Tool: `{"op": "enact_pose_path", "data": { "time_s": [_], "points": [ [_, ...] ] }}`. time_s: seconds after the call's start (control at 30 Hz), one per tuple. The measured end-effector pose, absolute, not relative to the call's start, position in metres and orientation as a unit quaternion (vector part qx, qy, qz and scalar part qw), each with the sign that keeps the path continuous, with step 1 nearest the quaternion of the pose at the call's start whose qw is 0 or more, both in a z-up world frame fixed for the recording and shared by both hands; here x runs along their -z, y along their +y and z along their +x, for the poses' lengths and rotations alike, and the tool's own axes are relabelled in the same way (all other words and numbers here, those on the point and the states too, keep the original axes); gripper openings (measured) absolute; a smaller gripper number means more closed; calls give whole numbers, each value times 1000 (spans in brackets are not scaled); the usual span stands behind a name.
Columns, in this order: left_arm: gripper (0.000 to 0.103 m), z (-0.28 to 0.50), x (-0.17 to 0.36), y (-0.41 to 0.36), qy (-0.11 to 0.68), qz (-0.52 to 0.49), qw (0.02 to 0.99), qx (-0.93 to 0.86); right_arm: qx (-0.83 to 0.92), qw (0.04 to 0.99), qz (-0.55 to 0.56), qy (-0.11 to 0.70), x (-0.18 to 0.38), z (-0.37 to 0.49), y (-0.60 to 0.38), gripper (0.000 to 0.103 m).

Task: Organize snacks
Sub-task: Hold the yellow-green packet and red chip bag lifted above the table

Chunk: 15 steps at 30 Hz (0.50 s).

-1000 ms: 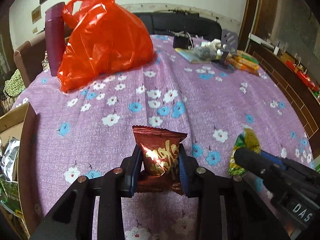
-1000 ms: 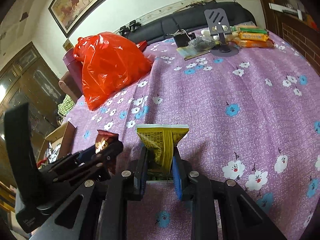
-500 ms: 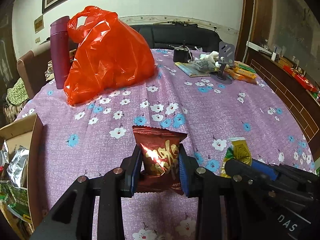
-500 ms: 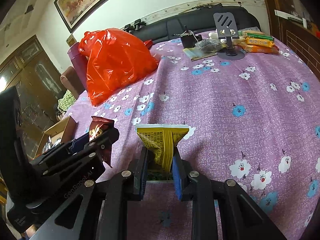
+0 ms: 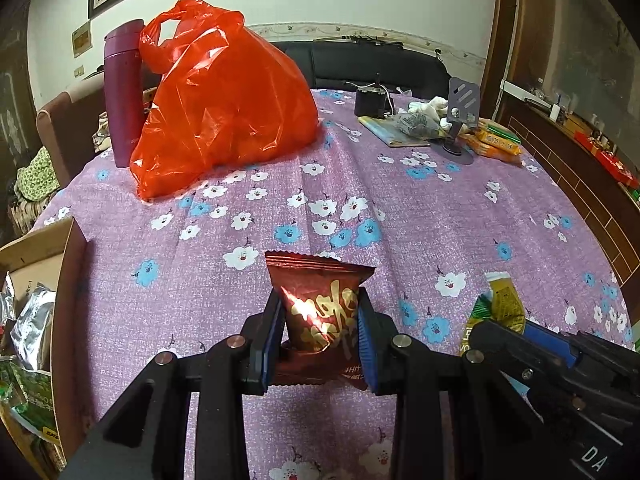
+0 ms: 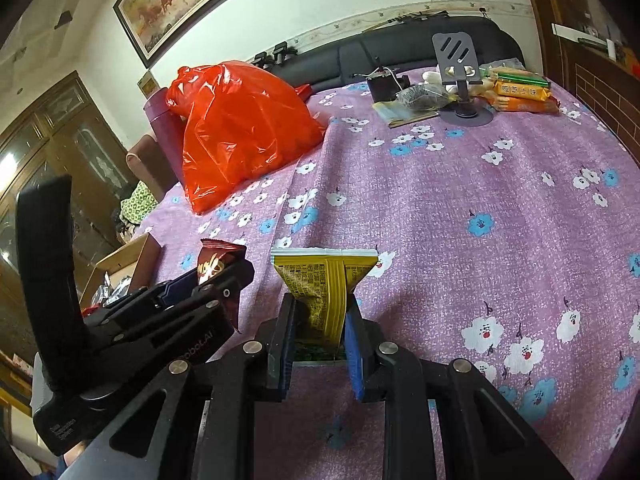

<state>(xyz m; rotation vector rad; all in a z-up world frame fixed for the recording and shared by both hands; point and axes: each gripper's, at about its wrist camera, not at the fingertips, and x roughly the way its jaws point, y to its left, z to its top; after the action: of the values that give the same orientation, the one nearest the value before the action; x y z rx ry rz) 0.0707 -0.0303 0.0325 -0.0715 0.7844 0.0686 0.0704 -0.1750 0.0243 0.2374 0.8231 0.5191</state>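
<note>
Currently left wrist: cardboard box (image 5: pixel 36 320) near left, red bag (image 5: pixel 224 100) far left; left gripper (image 5: pixel 319 334) clamped on red snack packet (image 5: pixel 320 308) above purple floral tablecloth (image 5: pixel 440 208). Right wrist: phone stand (image 6: pixel 460 76) far right; right gripper (image 6: pixel 320 334) clamped on yellow snack packet (image 6: pixel 326 284).

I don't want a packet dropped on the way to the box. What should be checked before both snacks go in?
1. Left gripper clamped on red snack packet: ok.
2. Right gripper clamped on yellow snack packet: ok.
3. Cardboard box open at the left table edge: ok.
4. Room left inside the box: cannot tell.
5. Path to the box free of the orange plastic bag: ok.
</note>
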Motion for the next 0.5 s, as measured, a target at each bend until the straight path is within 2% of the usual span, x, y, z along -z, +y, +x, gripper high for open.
{"op": "enact_pose_path", "data": {
  "time_s": [0.5],
  "points": [
    [32,70,-34,-30,376,-32,925,-47,-242,884,117,382,-31,68,-180,24]
  ]
}}
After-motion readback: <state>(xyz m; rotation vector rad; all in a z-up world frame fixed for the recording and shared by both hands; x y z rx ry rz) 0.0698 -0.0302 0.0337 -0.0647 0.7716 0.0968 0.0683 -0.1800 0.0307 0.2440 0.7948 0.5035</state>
